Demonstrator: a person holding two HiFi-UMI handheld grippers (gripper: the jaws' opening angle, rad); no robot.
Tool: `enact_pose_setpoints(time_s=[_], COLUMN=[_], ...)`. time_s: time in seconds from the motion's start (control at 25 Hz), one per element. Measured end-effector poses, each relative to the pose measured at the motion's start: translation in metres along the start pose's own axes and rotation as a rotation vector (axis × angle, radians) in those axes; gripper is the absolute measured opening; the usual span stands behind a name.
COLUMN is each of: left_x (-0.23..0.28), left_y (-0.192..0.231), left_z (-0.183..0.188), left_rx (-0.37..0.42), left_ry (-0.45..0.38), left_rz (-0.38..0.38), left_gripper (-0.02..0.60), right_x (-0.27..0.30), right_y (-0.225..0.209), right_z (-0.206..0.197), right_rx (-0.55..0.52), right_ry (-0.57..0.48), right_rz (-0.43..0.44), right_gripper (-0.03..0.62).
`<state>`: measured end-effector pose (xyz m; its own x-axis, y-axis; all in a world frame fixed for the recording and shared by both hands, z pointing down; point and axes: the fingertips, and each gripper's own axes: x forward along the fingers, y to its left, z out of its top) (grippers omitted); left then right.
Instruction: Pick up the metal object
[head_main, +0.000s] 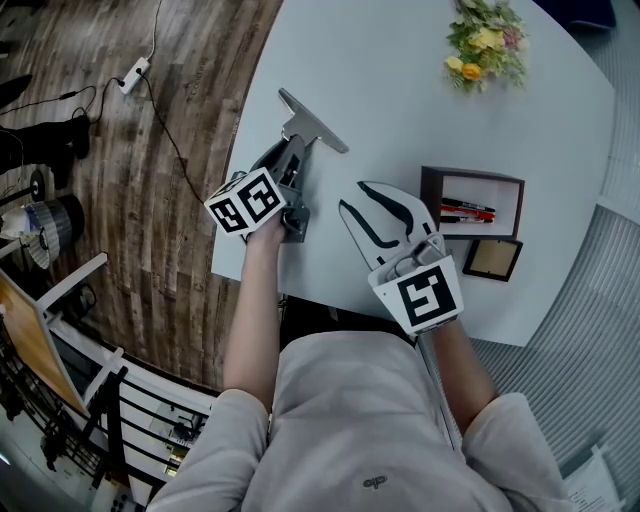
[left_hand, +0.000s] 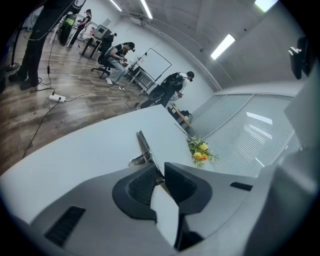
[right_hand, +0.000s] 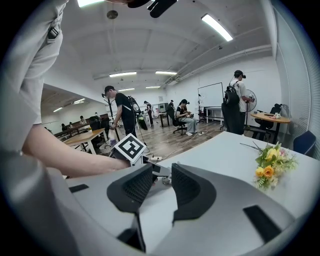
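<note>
In left tongs (left_hand: 159, 174), metal object (left_hand: 144, 145) points forward.

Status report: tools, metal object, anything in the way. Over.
Left tool shut on metal object, at its stem. Right tool open, empty, alongside. Pen tray and flowers well clear.

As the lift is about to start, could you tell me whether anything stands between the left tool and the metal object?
Nothing visible does. The stem of the metal object already sits between the jaws of the left tool, which are closed on it. The right tool, open, is off to one side.
</note>
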<state>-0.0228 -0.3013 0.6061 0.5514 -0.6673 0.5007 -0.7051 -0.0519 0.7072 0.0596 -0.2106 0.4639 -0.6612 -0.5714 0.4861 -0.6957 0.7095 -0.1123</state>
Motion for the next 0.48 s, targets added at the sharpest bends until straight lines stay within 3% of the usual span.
enact_pose_setpoints(time_s=[0.48], left_x=[-0.0015], left_y=[-0.0033], left_z=[0.0067], left_rx=[-0.106], left_ry=[-0.031], left_rz=[-0.043], left_gripper=[0.044], right_x=[-0.0019], right_y=[-0.0052], right_z=[0.0026], right_rx=[0.004], right_ry=[-0.009], right_rz=[-0.01], right_gripper=[0.127])
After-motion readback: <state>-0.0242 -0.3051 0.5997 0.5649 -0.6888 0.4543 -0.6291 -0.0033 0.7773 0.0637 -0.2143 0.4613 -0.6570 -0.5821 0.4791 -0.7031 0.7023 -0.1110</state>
